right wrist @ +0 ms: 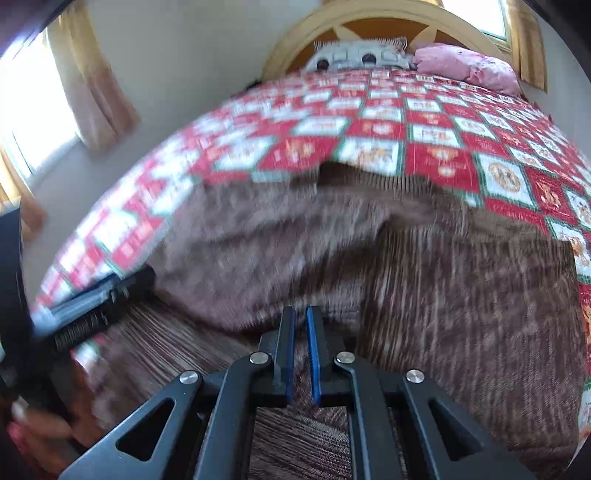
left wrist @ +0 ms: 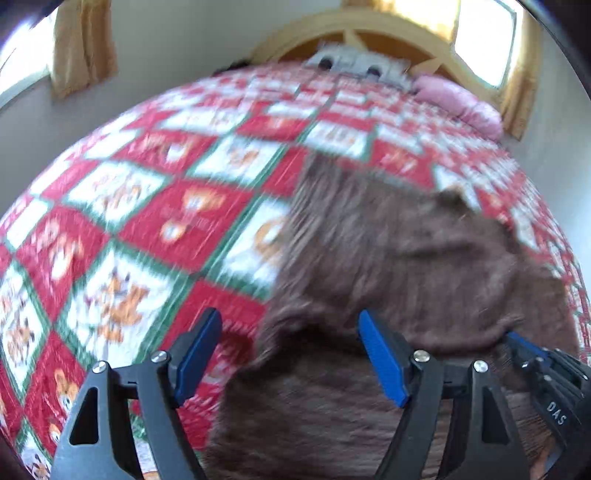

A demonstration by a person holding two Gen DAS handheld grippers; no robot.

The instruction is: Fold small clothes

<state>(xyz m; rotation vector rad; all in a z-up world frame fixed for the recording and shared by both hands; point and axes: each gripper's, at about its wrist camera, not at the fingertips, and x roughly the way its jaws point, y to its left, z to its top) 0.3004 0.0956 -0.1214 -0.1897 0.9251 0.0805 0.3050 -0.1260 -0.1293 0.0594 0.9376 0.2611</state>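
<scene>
A brown ribbed knit garment (left wrist: 388,266) lies rumpled on a red, white and green patchwork quilt (left wrist: 140,206). My left gripper (left wrist: 291,343) is open, its blue pads wide apart just above the garment's near left edge, holding nothing. In the right wrist view the garment (right wrist: 461,295) fills the foreground, partly folded over itself. My right gripper (right wrist: 301,332) is nearly closed, with a thin gap between its blue pads, over the garment's near edge; whether cloth is pinched there is unclear. The left gripper shows blurred at that view's left edge (right wrist: 92,299).
The quilt (right wrist: 424,136) covers a bed with a curved wooden headboard (right wrist: 369,22). A grey pillow (right wrist: 354,55) and a pink pillow (right wrist: 465,62) lie at the head. Curtained windows (right wrist: 33,103) stand to the left and the far right.
</scene>
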